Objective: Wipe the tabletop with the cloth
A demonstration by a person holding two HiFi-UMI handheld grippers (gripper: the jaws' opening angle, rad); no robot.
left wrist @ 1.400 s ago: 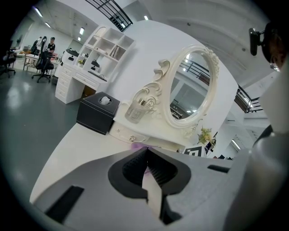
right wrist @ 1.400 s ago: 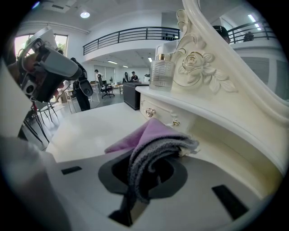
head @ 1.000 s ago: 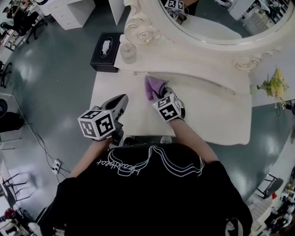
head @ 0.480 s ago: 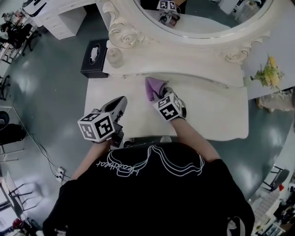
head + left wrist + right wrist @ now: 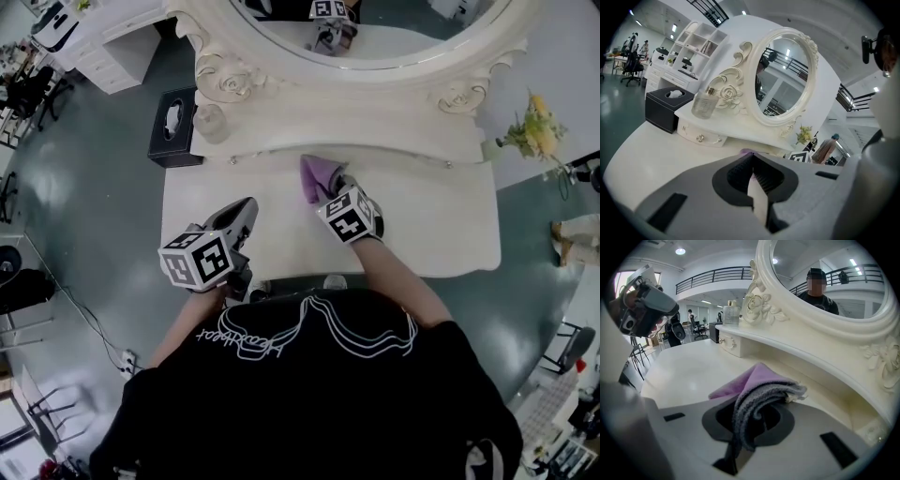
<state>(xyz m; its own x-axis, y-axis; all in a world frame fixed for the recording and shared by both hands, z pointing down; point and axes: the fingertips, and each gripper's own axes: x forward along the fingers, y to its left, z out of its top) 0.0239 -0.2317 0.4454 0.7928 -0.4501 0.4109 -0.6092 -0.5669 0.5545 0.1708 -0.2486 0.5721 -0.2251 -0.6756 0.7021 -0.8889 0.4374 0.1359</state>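
A purple cloth (image 5: pixel 317 176) with a grey underside lies folded on the white tabletop (image 5: pixel 431 225), close under the raised shelf of the vanity. My right gripper (image 5: pixel 328 192) is shut on the cloth (image 5: pixel 757 380), which bunches between the jaws and spreads forward onto the table. My left gripper (image 5: pixel 246 214) hovers over the left half of the tabletop (image 5: pixel 651 145), jaws together with nothing held; a sliver of the cloth (image 5: pixel 746 152) shows just beyond its tips.
An ornate oval mirror (image 5: pixel 375 37) stands on the shelf behind. A glass bottle (image 5: pixel 212 120) sits on the shelf's left end, and a black tissue box (image 5: pixel 172 127) stands beside it. A small yellow plant (image 5: pixel 534 136) stands to the right. The person's torso is at the front edge.
The hands and cloth hold nearly the same place on the table. The head camera has shifted, so the vanity sits more to the left and higher in view.
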